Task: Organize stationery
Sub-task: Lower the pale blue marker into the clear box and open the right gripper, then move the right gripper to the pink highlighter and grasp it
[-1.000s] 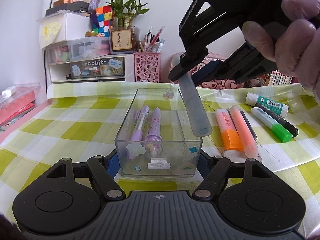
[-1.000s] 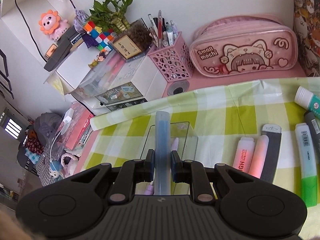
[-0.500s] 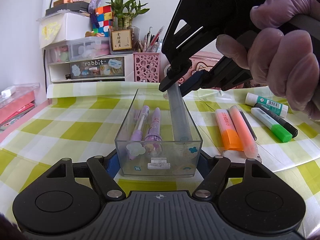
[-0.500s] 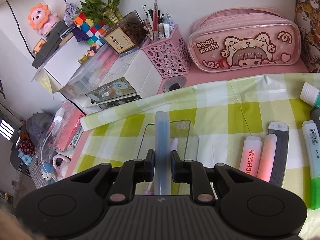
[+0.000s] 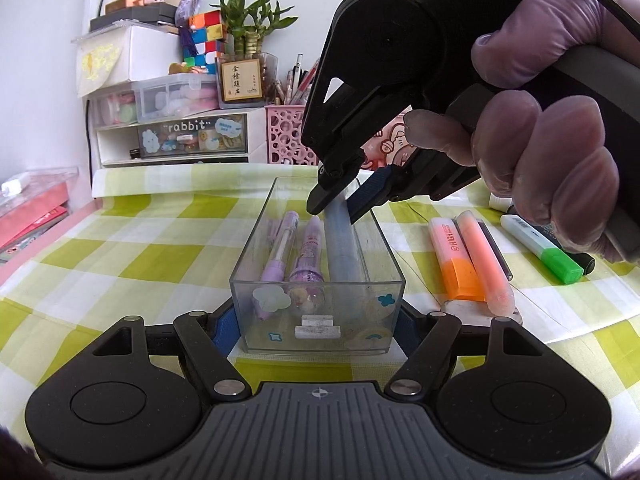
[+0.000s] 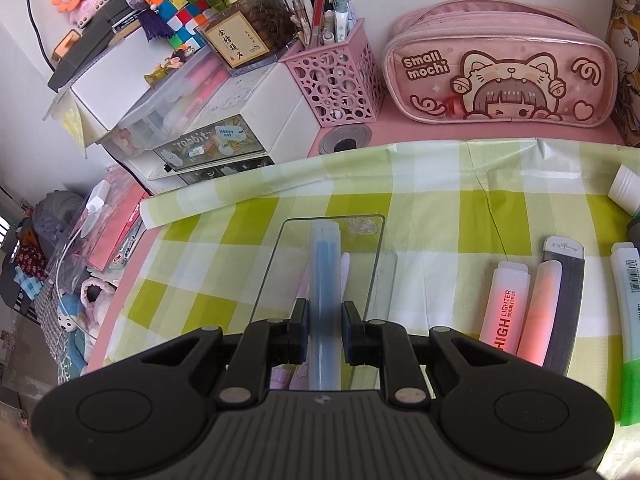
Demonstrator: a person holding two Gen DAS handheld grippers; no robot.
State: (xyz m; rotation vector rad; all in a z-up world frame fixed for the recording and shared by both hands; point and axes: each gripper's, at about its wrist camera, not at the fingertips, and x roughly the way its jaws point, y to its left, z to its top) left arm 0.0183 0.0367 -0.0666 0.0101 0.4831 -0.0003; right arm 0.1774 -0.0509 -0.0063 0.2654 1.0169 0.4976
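Two tools at work: your left tool (image 5: pixel 318 320) clamps the clear box (image 5: pixel 316 312), your right tool (image 6: pixel 325 330) grips the blue-grey pen (image 6: pixel 325 280) lying inside it.

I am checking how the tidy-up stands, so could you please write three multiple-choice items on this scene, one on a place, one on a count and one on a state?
1. Where is the blue-grey pen?
A. Inside the clear box
B. On the cloth by the highlighters
C. In the pink cup

2. How many purple pens lie in the box?
A. None
B. Two
C. Four

3. What do the left tongs hold?
A. Nothing
B. A highlighter
C. The clear box

Answers: 1 A, the pen slants down into the box between the right tongs. 2 B, two lie side by side. 3 C, their pads sit against both box sides.
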